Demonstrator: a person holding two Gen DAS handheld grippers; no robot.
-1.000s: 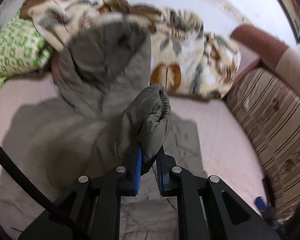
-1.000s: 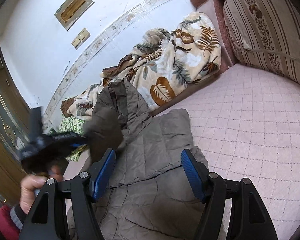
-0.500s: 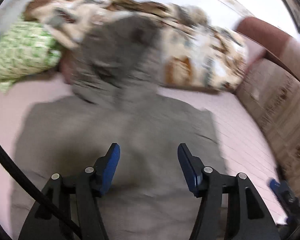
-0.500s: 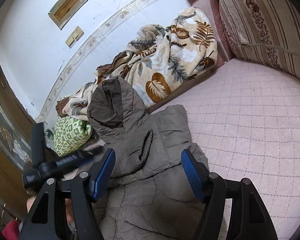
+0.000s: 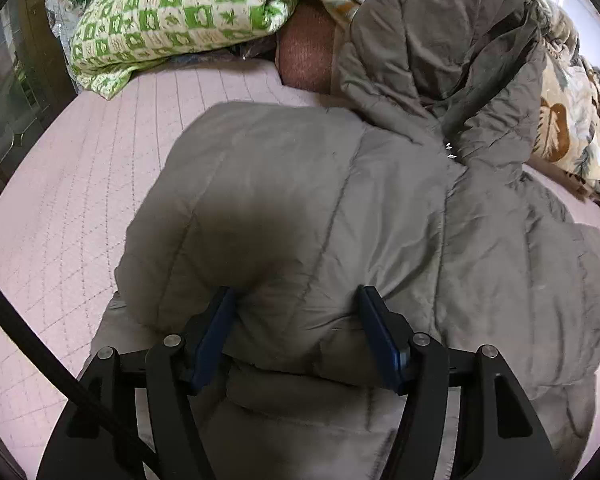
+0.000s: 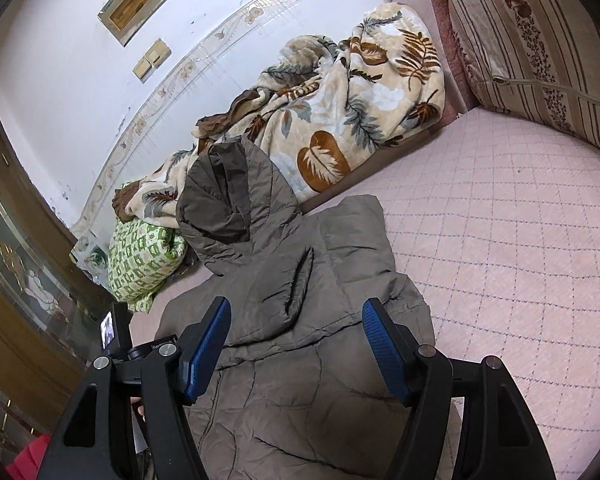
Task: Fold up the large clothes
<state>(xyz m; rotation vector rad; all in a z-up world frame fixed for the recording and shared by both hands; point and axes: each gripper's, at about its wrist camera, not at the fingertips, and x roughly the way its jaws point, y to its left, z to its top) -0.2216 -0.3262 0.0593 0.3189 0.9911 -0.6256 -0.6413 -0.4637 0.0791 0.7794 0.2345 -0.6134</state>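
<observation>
Pressing sleeve fold flat | padded jacket (image 5: 340, 200) spread on bed (image 5: 80, 152), hood (image 6: 236, 200) against blanket | left hand-held gripper (image 5: 296, 320) wide open, straddling puffy fold | right hand-held gripper (image 6: 296, 344) open, hovering | tip: smooth outward, keep edges aligned

Grey-brown jacket (image 5: 340, 200), green-checked pillow (image 5: 172, 8), seemingly pink quilt (image 6: 520, 260).
</observation>
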